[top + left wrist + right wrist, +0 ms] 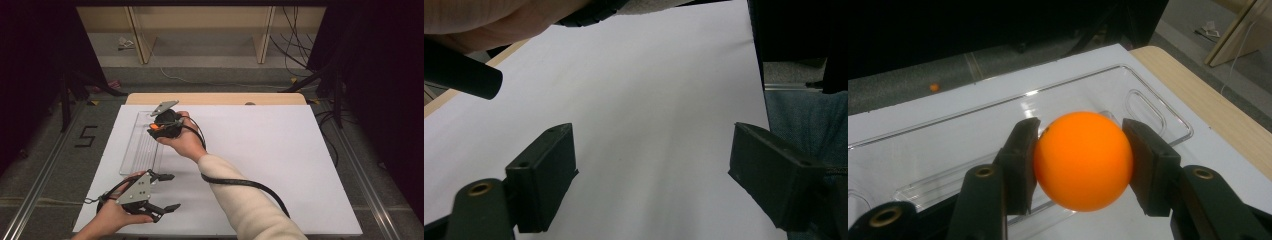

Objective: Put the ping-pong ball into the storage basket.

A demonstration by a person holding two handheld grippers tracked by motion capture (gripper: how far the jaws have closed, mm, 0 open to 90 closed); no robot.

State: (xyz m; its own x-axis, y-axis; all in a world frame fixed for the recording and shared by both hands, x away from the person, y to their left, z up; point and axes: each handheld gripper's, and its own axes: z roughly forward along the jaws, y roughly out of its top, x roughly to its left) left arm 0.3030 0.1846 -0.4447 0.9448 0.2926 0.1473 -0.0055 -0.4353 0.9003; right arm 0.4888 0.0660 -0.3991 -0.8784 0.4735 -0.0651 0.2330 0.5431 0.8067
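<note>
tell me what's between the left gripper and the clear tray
Nothing but bare white sheet. In the high view the open left gripper sits just short of the clear tray, while the right gripper holds the orange ball over that tray.

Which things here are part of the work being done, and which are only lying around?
Part of the work:
- orange ball, clamped in the right gripper
- clear plastic tray beneath it

Lying around:
- left gripper, open over bare white table sheet
- small orange thing beyond the table
- wooden frame on the floor
</note>
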